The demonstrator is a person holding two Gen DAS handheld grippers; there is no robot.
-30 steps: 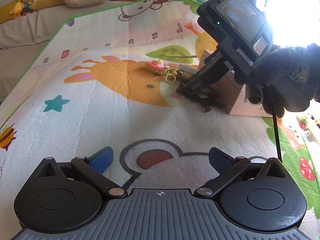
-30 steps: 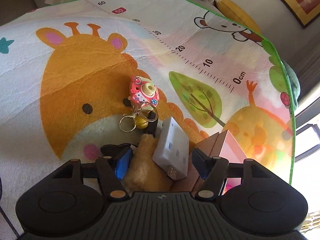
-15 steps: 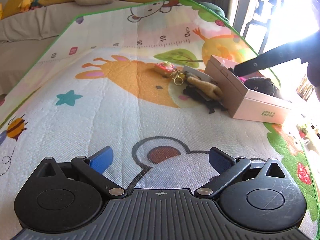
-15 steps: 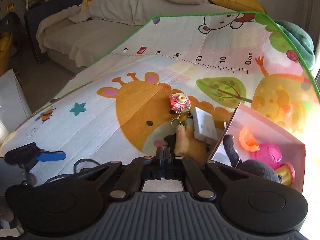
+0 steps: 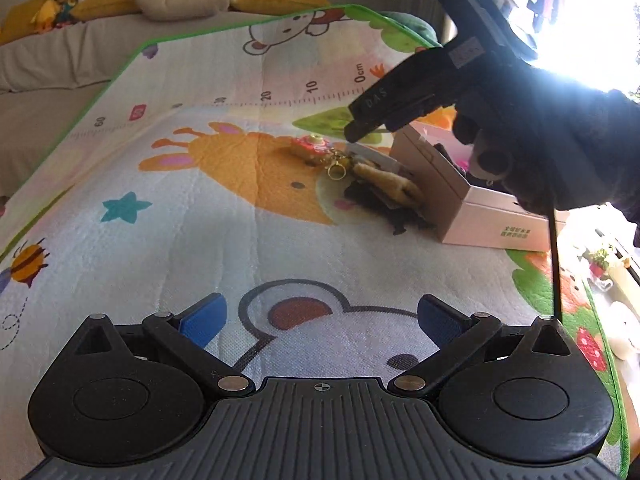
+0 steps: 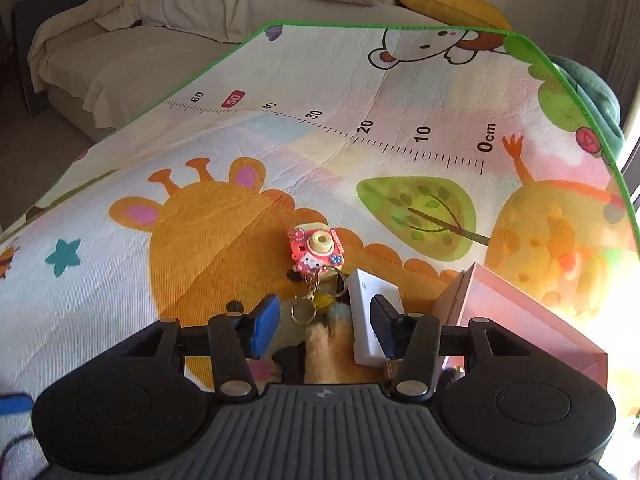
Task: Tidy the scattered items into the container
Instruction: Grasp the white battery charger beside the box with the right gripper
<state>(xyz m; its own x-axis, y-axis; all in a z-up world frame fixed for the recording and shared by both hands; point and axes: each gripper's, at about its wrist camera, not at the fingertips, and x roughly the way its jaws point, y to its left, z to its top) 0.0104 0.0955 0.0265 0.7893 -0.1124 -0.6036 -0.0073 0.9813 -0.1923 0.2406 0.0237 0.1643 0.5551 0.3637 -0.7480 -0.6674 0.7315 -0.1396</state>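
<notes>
Clutter remains in one tight cluster on the play mat (image 6: 280,140), pressed up against the near wall of the pink box (image 5: 436,184), which serves as the container. From the right wrist view, the cluster comprises a pink toy-camera keychain (image 6: 314,250) at twelve o'clock, a white rectangular block (image 6: 370,320) at about one o'clock leaning toward the box, and a tan plush toy (image 6: 328,354) directly below the tongs, lying over something dark that cannot be identified. The grouping beside the box wall suggests the items lie a short lift from their destination.

The right tongs (image 6: 326,330) hang above the plush and the block with nothing pinched; the blue pads are partway apart and widening, judged as preparation for a fresh pick. The right pad overlaps the white block in the view, but contact cannot be confirmed. In the left wrist view a gloved hand (image 5: 560,148) carries this tool angled down over the cluster at one o'clock.

The left tongs (image 5: 320,320) are spread wide, empty, and held well back over bare mat, apparently kept clear as a standby.

The box already contains dark and pink objects, only partly visible. Three loose items at least are judged outstanding.
</notes>
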